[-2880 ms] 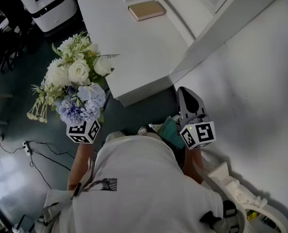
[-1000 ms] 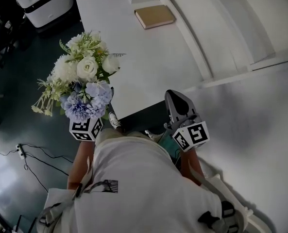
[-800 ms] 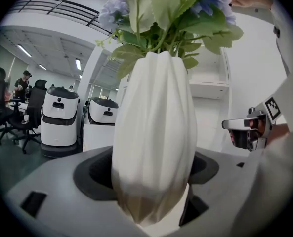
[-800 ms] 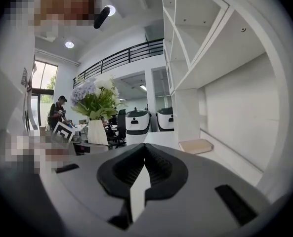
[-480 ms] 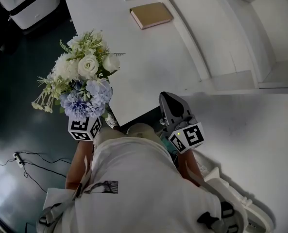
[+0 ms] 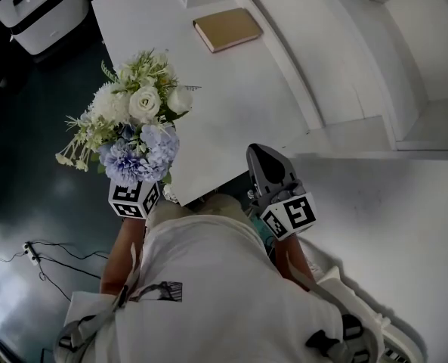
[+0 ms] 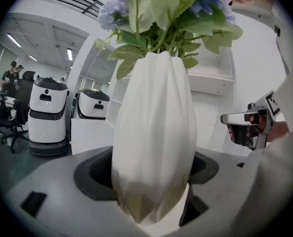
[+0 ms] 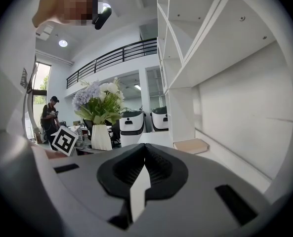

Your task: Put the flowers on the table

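Reaching forward at the person's left, the left hand-held gripper (image 7: 148, 181) carries one white ribbed vase (image 7: 153, 117) upright, its jaws spread wide and clamped on the vase's lower body. One bunch of white and pale blue flowers (image 6: 137, 127) stands in it, beside the near left corner of the tabletop (image 6: 231, 104). The right hand-held gripper (image 8: 144, 169) sits low, close to the person's body at the tabletop's near edge, jaws together on nothing. One tan book (image 6: 227, 29) lies at the tabletop's far end. Two white wheeled machines (image 7: 47, 115) stand beyond.
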Action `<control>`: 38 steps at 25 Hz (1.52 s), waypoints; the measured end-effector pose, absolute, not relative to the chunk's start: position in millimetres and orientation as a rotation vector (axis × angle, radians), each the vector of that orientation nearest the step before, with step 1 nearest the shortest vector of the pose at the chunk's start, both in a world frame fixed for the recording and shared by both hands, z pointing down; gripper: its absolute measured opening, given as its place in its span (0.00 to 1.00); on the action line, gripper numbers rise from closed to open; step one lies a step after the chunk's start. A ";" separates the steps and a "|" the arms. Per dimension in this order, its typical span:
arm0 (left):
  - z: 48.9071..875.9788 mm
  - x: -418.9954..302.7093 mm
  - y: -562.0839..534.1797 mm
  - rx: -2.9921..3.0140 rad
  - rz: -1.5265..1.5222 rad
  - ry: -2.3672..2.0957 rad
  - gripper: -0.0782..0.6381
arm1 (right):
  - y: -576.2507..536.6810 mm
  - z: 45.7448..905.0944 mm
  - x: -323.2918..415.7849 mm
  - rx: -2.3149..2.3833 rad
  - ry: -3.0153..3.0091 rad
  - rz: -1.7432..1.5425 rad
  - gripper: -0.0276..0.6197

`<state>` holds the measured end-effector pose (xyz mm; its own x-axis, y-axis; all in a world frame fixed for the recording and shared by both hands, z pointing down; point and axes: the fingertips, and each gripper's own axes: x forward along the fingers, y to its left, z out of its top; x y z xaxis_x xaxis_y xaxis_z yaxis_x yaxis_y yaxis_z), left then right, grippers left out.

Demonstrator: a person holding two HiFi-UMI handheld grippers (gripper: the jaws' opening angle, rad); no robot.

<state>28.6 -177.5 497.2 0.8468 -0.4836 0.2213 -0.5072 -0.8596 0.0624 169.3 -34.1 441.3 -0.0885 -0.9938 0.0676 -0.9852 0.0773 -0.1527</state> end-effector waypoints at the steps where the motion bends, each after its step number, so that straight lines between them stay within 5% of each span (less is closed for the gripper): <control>1: 496.9 29.1 -178.4 2.905 0.302 -0.780 0.65 | -36.2 441.0 168.0 -2.082 2.271 -0.247 0.06; 38: 497.6 33.4 -183.1 2.941 0.286 -0.744 0.65 | 8.4 402.5 124.4 -2.219 2.337 -0.311 0.06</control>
